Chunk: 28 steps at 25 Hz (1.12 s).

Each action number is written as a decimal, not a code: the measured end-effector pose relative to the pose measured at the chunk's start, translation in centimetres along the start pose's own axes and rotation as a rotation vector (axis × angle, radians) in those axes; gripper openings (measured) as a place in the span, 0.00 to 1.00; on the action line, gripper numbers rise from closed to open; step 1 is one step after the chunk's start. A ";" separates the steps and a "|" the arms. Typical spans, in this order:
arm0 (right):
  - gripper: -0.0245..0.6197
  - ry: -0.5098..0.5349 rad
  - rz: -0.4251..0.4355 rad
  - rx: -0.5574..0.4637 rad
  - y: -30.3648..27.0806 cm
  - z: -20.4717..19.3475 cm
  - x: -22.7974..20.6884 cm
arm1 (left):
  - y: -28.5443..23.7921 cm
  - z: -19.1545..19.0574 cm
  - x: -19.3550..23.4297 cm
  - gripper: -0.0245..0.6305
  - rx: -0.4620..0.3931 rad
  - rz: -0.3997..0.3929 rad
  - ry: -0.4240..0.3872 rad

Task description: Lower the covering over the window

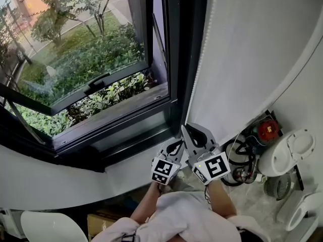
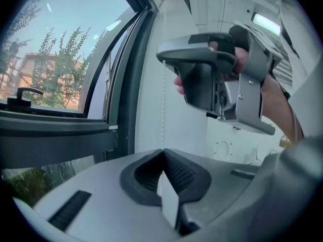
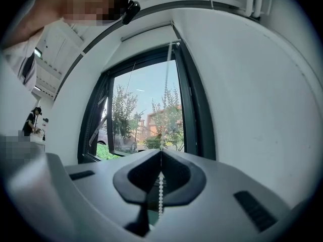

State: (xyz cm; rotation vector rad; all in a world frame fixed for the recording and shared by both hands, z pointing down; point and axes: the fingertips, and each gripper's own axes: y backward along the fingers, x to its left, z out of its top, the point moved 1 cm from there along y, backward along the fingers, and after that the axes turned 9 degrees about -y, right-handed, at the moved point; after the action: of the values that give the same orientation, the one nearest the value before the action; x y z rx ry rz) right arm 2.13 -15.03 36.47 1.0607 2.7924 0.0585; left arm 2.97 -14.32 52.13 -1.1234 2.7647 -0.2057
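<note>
1. Two claws are in view and both are closed. Your right claw (image 3: 161, 153) is pinching the bead chain (image 3: 160, 188). A few white beads hang below the pads, and the strand rises from the tip across the window (image 3: 146, 115).
2. Your left claw (image 2: 162, 153) is pressed together as well. The chain comes straight down the white wall (image 2: 192, 120) into its tip, so it is pinching the same chain. Behind the tip, a white wedge sits between the pads, too close and blurred to identify.
3. You can barely make out the covering itself. In the right gripper view only a pale bar (image 3: 146, 33) shows across the top of the window recess, and the glass below it is bare.
4. In the head view the chain is a thin dotted line on the wall, just right of the dark window frame (image 1: 176, 49). Its lower run is lost behind your claws, which sit side by side, the right one reaching higher.
5. In the left gripper view your hand (image 2: 242, 59) wraps the right claw's handle and is largely hidden by it.
6. At the head view's lower right, the cables (image 1: 237, 160) and pale rounded housings are cut off and hard to name.
</note>
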 end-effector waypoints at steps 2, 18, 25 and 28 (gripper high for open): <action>0.03 -0.012 0.005 0.010 0.2 -0.7 0.1 | 0.1 -0.7 -0.1 0.06 0.012 0.001 0.003; 0.03 -0.082 0.008 0.149 1.7 -8.4 -0.2 | 0.6 -8.4 -1.8 0.06 0.141 -0.027 0.024; 0.03 -0.122 0.009 0.196 2.1 -11.5 -0.2 | 1.4 -11.4 -2.6 0.06 0.203 -0.033 0.037; 0.03 -0.127 0.014 0.209 2.2 -12.2 -0.2 | 1.9 -12.2 -2.6 0.06 0.220 -0.031 0.041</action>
State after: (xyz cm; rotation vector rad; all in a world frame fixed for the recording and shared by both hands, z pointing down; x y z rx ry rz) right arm 1.76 -13.28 48.74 1.0857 2.7216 -0.2950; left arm 1.25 -10.28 63.94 -1.1160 2.6789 -0.5274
